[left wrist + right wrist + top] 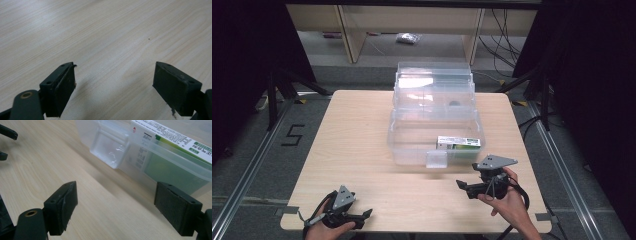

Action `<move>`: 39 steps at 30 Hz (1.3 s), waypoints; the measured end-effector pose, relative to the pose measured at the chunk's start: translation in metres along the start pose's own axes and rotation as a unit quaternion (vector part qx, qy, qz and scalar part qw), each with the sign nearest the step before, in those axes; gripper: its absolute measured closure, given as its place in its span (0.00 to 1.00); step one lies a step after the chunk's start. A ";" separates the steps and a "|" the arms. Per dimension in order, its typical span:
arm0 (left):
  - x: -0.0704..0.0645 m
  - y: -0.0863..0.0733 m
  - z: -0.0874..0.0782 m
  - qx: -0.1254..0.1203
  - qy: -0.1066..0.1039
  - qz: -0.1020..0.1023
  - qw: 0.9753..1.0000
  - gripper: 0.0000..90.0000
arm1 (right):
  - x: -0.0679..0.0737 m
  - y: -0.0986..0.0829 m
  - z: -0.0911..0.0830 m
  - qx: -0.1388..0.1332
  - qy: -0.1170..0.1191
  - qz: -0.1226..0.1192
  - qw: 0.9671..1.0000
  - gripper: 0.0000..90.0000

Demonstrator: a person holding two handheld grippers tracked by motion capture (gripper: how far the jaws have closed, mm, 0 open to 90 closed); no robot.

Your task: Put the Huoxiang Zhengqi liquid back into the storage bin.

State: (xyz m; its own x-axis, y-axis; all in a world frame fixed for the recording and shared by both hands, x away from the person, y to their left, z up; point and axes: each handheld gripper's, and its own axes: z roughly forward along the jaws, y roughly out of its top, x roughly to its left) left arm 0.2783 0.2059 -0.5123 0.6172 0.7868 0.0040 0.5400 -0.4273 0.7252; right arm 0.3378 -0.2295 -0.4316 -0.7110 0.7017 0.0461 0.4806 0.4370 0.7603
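A clear plastic storage box [401, 142] stands at the middle of the wooden table [357, 150], its lid [434, 85] swung open to the back. A green-and-white carton [458, 144] lies inside, at the front right corner. The box's front latch [436, 160] hangs down. My right gripper [463, 188] is open and empty, just in front of the box and pointing left. In the right gripper view [116, 195] the carton [175, 137] and the latch [110, 145] are close ahead. My left gripper [366, 216] rests open at the table's front left, over bare wood [113, 75].
The left gripper's fingers [8, 133] show at the far left of the right gripper view. Stand legs [277, 90] flank the table on both sides. Beyond it are shelf legs [349, 35], cables [504, 35] and a small bag [408, 38] on the floor.
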 end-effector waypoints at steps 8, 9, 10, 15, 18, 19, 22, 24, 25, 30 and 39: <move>0.000 0.000 0.000 0.000 -0.001 0.002 1.000 0.19 | 0.001 -0.009 -0.001 0.004 -0.001 0.009 1.000 0.20; -0.001 0.000 0.000 -0.003 -0.003 -0.003 1.000 0.19 | 0.003 -0.010 -0.002 0.007 -0.002 0.017 1.000 0.20; 0.000 0.000 0.000 0.000 0.002 0.003 1.000 0.19 | 0.003 -0.011 -0.002 0.008 0.000 0.019 1.000 0.20; 0.001 0.000 0.000 0.000 0.002 0.004 1.000 0.19 | 0.002 -0.017 -0.001 0.011 -0.006 0.008 1.000 0.20; 0.000 0.000 -0.001 0.001 -0.004 0.004 1.000 0.19 | 0.003 -0.021 0.000 0.016 0.000 0.005 1.000 0.20; -0.001 0.000 0.000 -0.005 -0.005 -0.003 1.000 0.19 | 0.004 -0.022 0.000 0.016 -0.003 0.004 1.000 0.20; -0.001 0.000 -0.001 -0.001 -0.001 0.001 1.000 0.19 | 0.007 -0.025 0.000 0.020 0.003 0.007 1.000 0.20; -0.001 0.000 -0.001 -0.005 -0.003 -0.003 1.000 0.19 | 0.009 -0.029 -0.001 0.026 0.001 0.016 1.000 0.20; -0.001 0.000 -0.001 -0.005 -0.004 -0.002 1.000 0.19 | 0.009 -0.030 0.000 0.024 0.004 0.006 1.000 0.20; -0.002 0.000 -0.001 -0.005 -0.004 -0.003 1.000 0.19 | 0.011 -0.039 0.000 0.030 0.006 0.011 0.999 0.20; -0.002 0.000 0.000 -0.007 -0.005 -0.001 1.000 0.19 | 0.015 -0.057 -0.001 0.043 0.002 0.029 0.999 0.19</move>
State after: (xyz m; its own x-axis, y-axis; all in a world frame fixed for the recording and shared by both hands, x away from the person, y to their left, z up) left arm 0.2769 0.2045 -0.5123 0.6216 0.7834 -0.0041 0.5332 -0.4192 0.7348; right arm 0.2989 -0.2442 -0.4736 -0.6828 0.7248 0.0919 0.5639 0.4427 0.6971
